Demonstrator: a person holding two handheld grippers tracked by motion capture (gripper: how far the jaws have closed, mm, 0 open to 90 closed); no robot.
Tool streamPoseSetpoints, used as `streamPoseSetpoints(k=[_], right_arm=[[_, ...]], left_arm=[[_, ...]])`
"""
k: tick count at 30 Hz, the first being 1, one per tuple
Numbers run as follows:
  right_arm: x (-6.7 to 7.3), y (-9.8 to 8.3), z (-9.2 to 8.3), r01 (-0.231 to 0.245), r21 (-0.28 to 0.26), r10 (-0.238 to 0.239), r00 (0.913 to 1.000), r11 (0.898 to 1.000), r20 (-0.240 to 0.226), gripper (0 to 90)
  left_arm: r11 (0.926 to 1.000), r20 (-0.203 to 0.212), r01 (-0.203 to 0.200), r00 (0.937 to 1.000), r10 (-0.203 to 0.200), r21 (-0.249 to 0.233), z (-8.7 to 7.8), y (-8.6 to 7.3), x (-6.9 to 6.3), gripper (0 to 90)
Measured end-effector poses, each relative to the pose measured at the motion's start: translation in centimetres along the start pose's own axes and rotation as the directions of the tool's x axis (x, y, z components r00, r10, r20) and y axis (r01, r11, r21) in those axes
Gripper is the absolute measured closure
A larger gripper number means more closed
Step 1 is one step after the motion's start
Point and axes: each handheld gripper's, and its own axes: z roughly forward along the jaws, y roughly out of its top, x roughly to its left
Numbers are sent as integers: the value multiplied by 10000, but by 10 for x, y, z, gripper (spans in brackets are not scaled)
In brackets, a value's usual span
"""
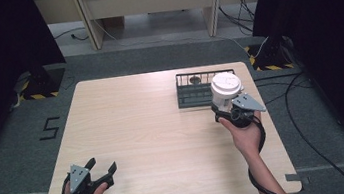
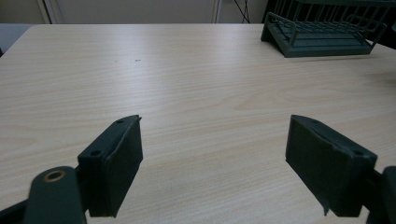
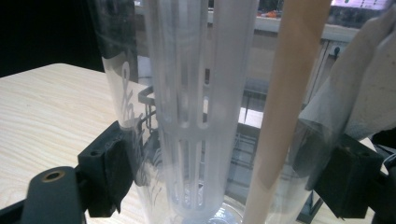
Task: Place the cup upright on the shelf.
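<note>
The right gripper (image 1: 225, 106) grips a clear cup (image 3: 187, 116) with a white lid (image 1: 225, 85), its jaws pressed on the cup's two sides. Inside the cup, between the fingers (image 3: 109, 175), stand a slotted white insert and a tan straw. Just beyond the fingers sits a dark wire rack (image 1: 194, 90) on the table (image 1: 154, 129). The left gripper (image 1: 103, 169) rests well apart with its jaws spread wide, bare wood between them. The step in hand looks like carrying the cup to the rack. Next, it likely needs lowering upright into the rack before the jaws let go.
</note>
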Motion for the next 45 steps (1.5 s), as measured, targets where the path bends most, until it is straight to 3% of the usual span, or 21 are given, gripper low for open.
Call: streamPoseSetpoints(k=[45], right_arm=[[-9,36,21,-73,-133,76,9997,9999,219,185]], left_arm=[[10000,16,31,10000,-30,-24,0,0,0,183]])
